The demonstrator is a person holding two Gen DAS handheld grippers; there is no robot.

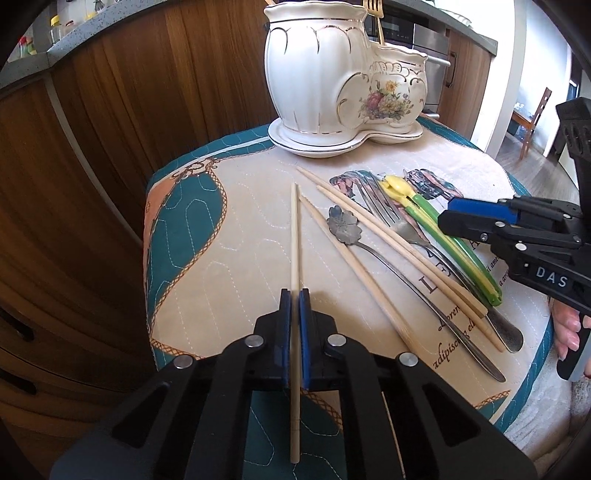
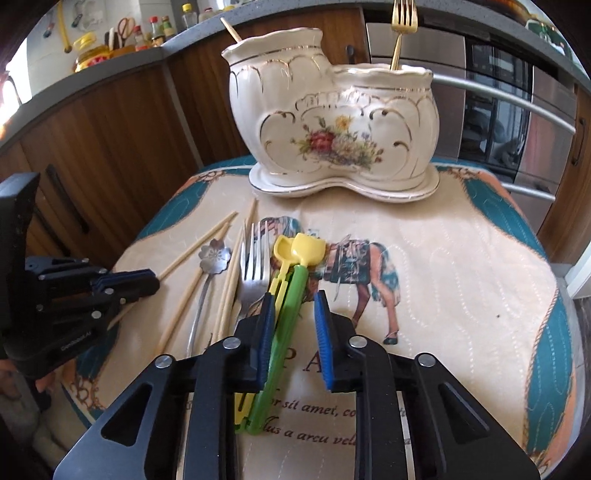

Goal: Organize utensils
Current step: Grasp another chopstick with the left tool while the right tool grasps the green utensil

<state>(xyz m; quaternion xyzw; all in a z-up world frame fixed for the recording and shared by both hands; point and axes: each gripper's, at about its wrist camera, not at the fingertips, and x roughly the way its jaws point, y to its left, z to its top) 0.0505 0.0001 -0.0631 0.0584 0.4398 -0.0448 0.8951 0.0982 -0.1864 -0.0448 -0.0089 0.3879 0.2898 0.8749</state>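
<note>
A gold fork (image 2: 400,33) and one stick already stand in the white holder (image 2: 332,122), the left gripper (image 1: 294,306) pinches a chopstick (image 1: 294,236), and the right gripper (image 2: 293,310) waits wide around the green scoop (image 2: 291,295), with more forks and sticks on the cloth (image 2: 461,258).

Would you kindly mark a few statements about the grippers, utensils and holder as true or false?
1. The left gripper is shut on a chopstick. True.
2. The right gripper is shut on the silver fork. False: its jaws are open, astride the green and yellow plastic utensils.
3. A gold fork stands in the holder's lower compartment. True.
4. The flower spoon is in the holder. False: it lies on the cloth among chopsticks.
</note>
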